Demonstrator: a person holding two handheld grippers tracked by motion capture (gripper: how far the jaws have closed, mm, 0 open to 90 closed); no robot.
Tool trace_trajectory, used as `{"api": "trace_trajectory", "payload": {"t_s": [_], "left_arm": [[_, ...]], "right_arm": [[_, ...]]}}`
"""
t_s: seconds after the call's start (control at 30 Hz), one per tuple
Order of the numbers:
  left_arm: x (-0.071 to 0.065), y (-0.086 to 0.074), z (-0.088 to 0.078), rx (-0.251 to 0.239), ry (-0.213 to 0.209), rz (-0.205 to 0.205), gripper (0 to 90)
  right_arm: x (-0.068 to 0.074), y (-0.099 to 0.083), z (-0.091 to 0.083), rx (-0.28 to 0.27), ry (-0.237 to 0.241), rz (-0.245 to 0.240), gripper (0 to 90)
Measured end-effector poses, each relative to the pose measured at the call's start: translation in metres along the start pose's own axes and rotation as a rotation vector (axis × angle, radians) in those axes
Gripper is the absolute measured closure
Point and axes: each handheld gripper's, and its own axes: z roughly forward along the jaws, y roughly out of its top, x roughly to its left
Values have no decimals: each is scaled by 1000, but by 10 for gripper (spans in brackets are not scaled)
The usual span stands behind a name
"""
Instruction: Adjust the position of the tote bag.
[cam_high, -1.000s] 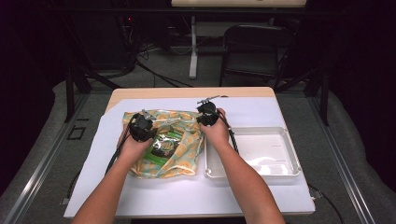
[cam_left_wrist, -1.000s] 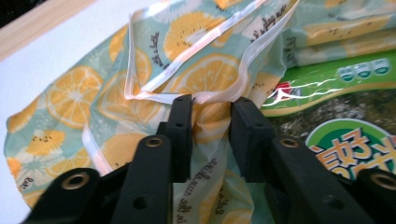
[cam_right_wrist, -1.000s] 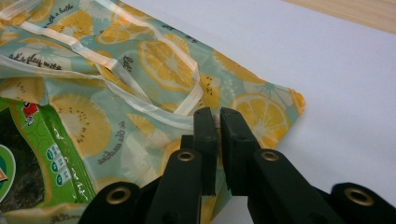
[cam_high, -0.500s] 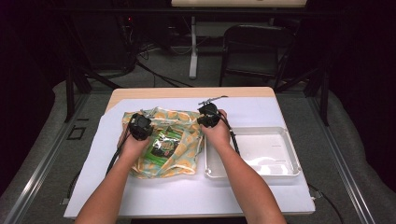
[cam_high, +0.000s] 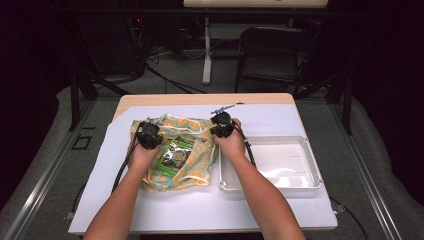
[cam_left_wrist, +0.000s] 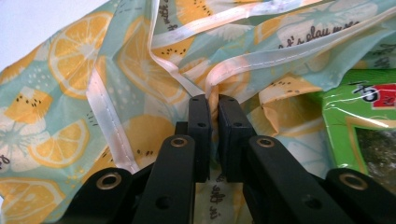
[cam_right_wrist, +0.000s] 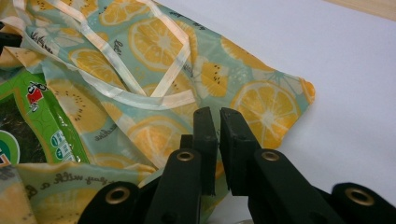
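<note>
Left gripper (cam_left_wrist: 212, 105): its jaws had just been closing and stood nearly together, pinching the pale trimmed edge of the lemon-print bag (cam_left_wrist: 116, 65); in the high view it (cam_high: 148, 134) sat over the bag's left part, held by the left hand (cam_high: 142, 155)
Right gripper (cam_right_wrist: 218, 119): jaws drawn close with a thin gap, clamped on the bag's cloth (cam_right_wrist: 159, 135) near its right edge; in the high view it (cam_high: 221, 125) sat at the bag's upper right corner, with the right hand (cam_high: 232, 145) behind it
Bag: lay flat and crumpled on the white sheet (cam_high: 200, 210), between the two grippers (cam_high: 175, 155); teal with orange slices; pale handles looped across its top
Bag's contents: a green packet (cam_high: 172, 155) lay in the open mouth, partly covered by the cloth; its glossy wrapper showed at the right of the left gripper view (cam_left_wrist: 364, 126) and at the left of the right gripper view (cam_right_wrist: 23, 126)
Tray (cam_high: 312, 172): white, shallow, just right of the bag and touching or nearly touching it; nothing in it
Table (cam_high: 200, 99): bare wood showed at the far edge beyond the sheet
Beyond: a dark chair (cam_high: 270, 50) stood on the floor behind the table
</note>
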Motion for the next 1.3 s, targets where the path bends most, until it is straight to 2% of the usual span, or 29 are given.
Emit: {"api": "trace_trajectory", "payload": {"t_s": [0.1,0.23,0.27,0.57,0.67,0.87,0.9,0.93,1.0,1.07,1.1,1.17,1.3], "left_arm": [[1,0,1,6,-9,-22,829],[3,0,0,-1,-19,-31,790],[5,0,-1,-7,-25,-44,779],[7,1,-6,-31,-29,-60,759],[7,1,-8,-32,-29,-67,750],[7,2,-10,-41,-28,-68,740],[7,2,-10,-39,-30,-67,740],[6,1,-10,-44,-27,-67,739],[6,2,-11,-44,-21,-67,740],[7,2,-11,-46,-23,-67,738],[7,2,-11,-46,-23,-67,738],[6,2,-10,-44,-22,-69,738],[6,2,-10,-37,-23,-63,738]], "right_arm": [[1,0,0,3,5,1,850],[3,-1,-3,-13,17,9,796],[5,0,-7,-28,49,40,761],[13,5,-28,-99,70,28,674],[18,7,-40,-119,70,4,630],[27,6,-58,-165,83,-25,619],[30,6,-61,-169,86,-35,618],[37,4,-66,-187,91,-68,608],[41,2,-68,-187,99,-80,607],[53,-2,-72,-192,134,-115,608],[53,-2,-72,-192,134,-115,608],[63,-5,-74,-198,151,-133,613],[79,-10,-72,-183,153,-195,597]]}}
